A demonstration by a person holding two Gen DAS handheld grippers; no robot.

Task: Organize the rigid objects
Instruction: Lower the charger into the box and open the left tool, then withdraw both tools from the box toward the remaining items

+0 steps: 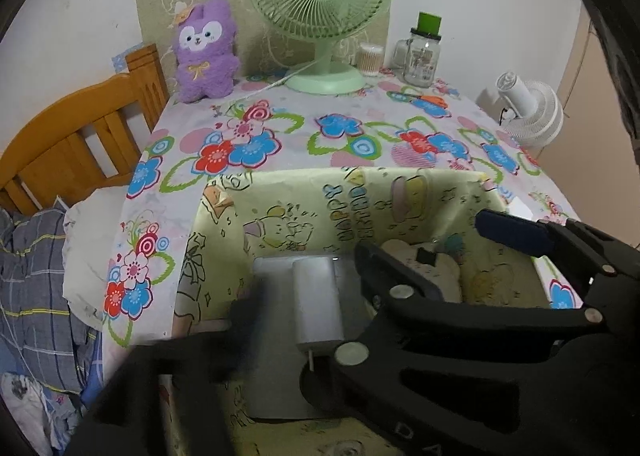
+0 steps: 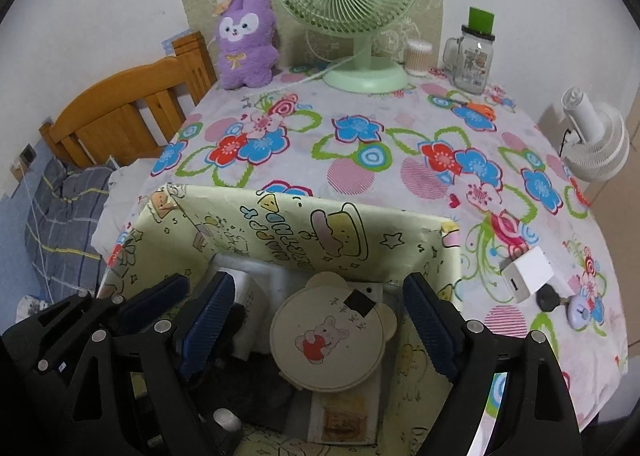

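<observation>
Tongs on both sides hang released over the paper-lined box [image 2: 360,232]: left tongs [image 1: 312,292] straddle a white cylindrical motor [image 1: 318,300] lying inside, untouched; right tongs [image 2: 320,320] frame a round bear-eared case [image 2: 332,340], untouched. Depositing looks done; next calls for reaching the white charger [image 2: 528,274] and key [image 2: 550,298] on the floral bench [image 2: 360,127] beyond

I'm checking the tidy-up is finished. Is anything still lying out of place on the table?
Yes. A white charger block and a key with a round tag lie loose on the floral tablecloth, just right of the paper-covered box, while similar items already sit inside it. Nothing looks spilled or damaged.
</observation>
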